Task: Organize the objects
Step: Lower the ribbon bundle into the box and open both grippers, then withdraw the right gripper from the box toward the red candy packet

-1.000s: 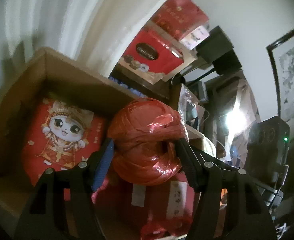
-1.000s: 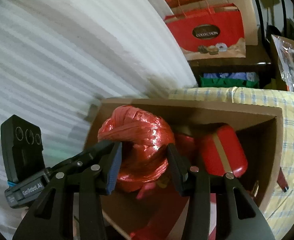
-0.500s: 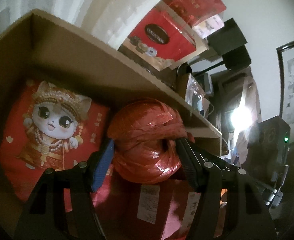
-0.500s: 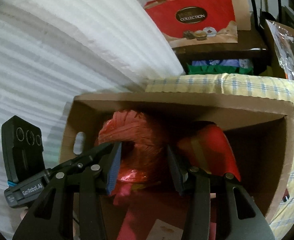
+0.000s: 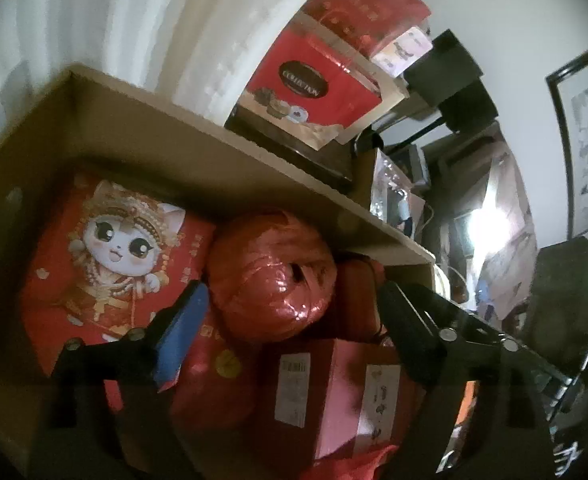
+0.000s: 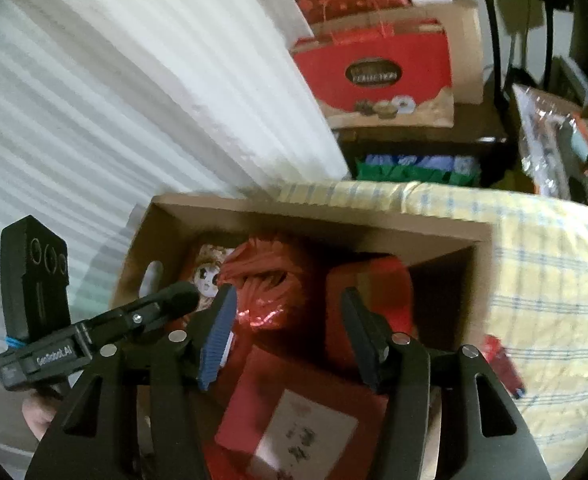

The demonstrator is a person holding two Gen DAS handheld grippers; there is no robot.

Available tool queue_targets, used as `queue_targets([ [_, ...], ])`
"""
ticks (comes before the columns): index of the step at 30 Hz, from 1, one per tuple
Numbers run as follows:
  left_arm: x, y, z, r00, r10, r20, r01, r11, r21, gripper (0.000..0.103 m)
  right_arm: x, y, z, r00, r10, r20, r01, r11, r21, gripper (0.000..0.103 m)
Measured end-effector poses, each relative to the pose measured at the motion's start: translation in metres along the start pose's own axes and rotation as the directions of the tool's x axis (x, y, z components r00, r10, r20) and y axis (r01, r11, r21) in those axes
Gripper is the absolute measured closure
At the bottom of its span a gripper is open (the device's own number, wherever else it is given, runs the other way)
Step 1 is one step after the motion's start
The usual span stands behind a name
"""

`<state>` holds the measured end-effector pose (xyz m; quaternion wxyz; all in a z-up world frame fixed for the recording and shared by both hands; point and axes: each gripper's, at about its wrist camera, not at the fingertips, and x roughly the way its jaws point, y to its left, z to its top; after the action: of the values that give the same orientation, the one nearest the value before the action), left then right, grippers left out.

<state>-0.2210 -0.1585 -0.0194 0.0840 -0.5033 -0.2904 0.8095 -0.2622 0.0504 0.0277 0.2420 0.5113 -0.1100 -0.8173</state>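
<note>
Both jaws just opened off the red twine ball; it now sits loose in the cardboard box, nothing held.

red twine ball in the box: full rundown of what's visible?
The red twine ball is a glossy, plastic-looking raffia wind with a small dark hole at its core. It sits in the cardboard box, beside the cat-print red box, atop red packages. The left gripper and the right gripper, jaws just opened, straddle it without pressing.
</note>
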Motion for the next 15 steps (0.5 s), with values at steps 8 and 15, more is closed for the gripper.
queue_targets([
  [8, -0.022, -0.03, -0.019, 0.995, 0.085, 0.053, -0.091, 0.988, 0.123, 0.014, -0.04, -0.016, -0.019, 0.996, -0.087, 0.037, 0.088, 0.996, -0.033, 0.04],
  [15, -0.035, -0.075, -0.044, 0.99, 0.093, 0.104, -0.116, 0.962, 0.248, 0.014, -0.073, -0.032, -0.042, 0.984, -0.159, 0.076, 0.163, 0.985, -0.056, 0.037],
])
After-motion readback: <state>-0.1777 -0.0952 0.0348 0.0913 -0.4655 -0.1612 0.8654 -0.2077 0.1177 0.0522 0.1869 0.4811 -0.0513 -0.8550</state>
